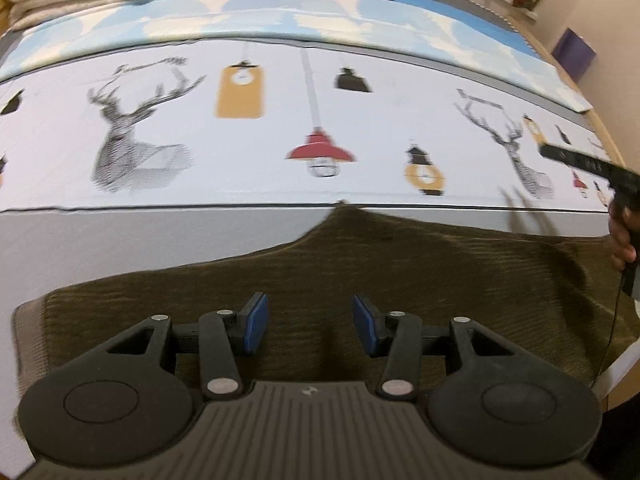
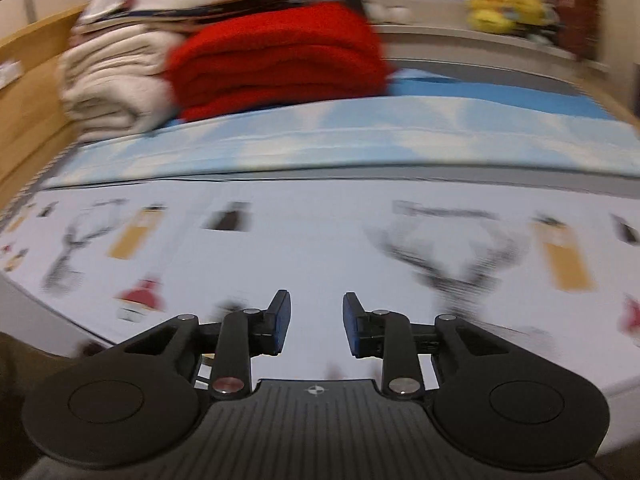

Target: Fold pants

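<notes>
Dark olive-brown ribbed pants lie flat on a white bed sheet printed with deer heads and lamps. One edge of them rises to a small peak near the middle. My left gripper hovers over the near part of the pants, open, its blue pads apart with only the fabric below them. In the blurred right wrist view my right gripper stands open above the bare printed sheet with nothing between its pads. Its black body and the hand holding it show at the right edge, past the pants.
A folded red blanket and a cream blanket are stacked at the far end of the bed, behind a light blue cloth. A wooden bed frame runs along the left. Yellow plush toys sit on a far ledge.
</notes>
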